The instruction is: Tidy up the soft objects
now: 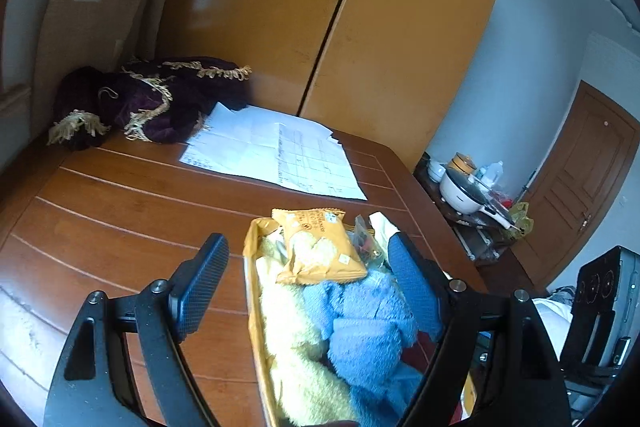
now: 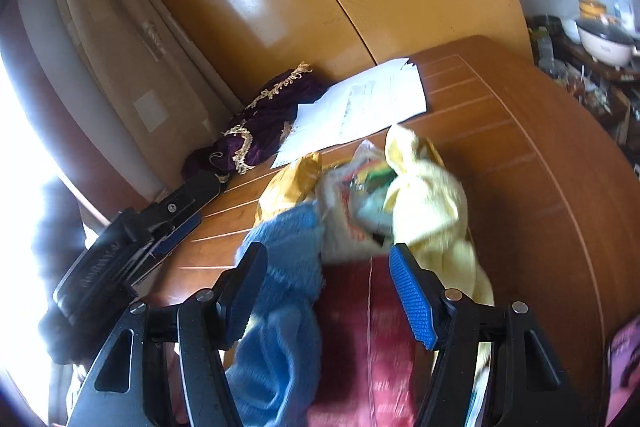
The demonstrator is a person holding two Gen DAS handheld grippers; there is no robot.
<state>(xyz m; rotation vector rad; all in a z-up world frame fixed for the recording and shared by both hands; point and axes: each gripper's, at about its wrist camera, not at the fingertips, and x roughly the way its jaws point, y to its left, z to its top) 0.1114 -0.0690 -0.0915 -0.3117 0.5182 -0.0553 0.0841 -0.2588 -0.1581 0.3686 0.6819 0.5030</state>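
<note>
Roughly mid-sort. Left wrist view: left gripper (image 1: 308,283) hangs over a yellow tray (image 1: 251,311) on the wooden table (image 1: 120,211), fingers spread wide, nothing between them that is pinched. The tray's near wall falls between the two fingers, and the right-hand pad (image 1: 416,291) sits against or just above the blue towel (image 1: 368,327); cannot tell if it touches. Inside the tray: pale yellow towel (image 1: 292,339) along the left wall, blue towel beside it, an orange snack packet (image 1: 320,247) lying on top at the far end, a small clear bag (image 1: 366,239) just beside that. Far back on the table: white papers (image 1: 276,155) and a purple fringed cloth (image 1: 152,99), well apart from the tray.

Right wrist view: right gripper (image 2: 328,291) also wide open, holding nothing. Between and under its fingers lies a red cloth (image 2: 360,339), blurred. Blue towel drapes over the left finger side, yellow towel bunches at the right, and a crumpled printed packet (image 2: 352,203) sits between them. The left gripper shows at the left edge, lying low over the table.

Judgement: pile is gathered in the tray but jumbled, packets mixed with towels. Step in hand looks like picking one soft item out. Next move calls for lowering the right gripper onto a single fold, likely red cloth or blue towel, closing on fabric only, not the packets.
</note>
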